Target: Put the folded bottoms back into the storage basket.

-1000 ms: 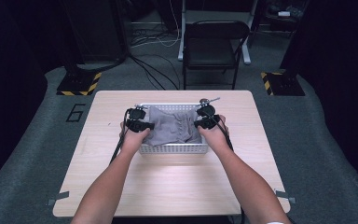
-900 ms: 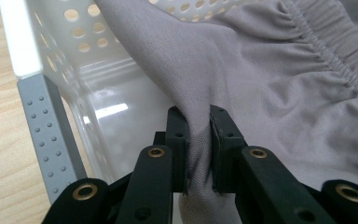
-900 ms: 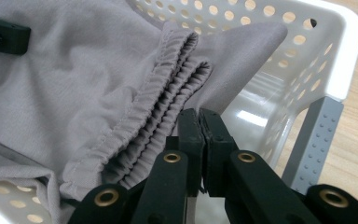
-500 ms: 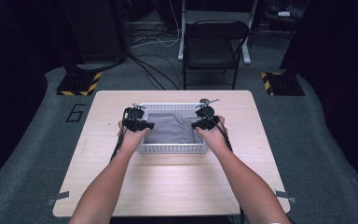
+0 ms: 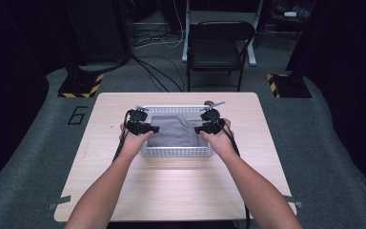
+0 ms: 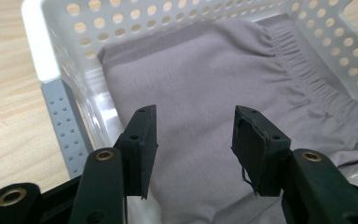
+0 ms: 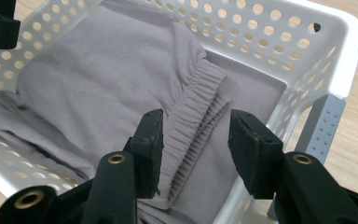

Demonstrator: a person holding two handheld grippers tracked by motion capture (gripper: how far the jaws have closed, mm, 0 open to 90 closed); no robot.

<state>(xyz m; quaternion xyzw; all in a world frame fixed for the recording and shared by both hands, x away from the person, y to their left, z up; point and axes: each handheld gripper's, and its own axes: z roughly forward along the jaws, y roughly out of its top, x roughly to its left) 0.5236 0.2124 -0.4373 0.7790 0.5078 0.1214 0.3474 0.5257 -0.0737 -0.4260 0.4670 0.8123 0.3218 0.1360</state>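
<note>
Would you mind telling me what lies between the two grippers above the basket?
In the high view, folded grey cloth in the white basket lies between the left gripper and right gripper.

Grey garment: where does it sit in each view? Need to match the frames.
High view: grey garment folded in the white basket at table centre.
Left gripper view: garment fills the centre, beyond the jaws.
Right gripper view: garment left of centre, its elastic waistband between the jaws.
Shared landmark: the basket's perforated wall.
</note>
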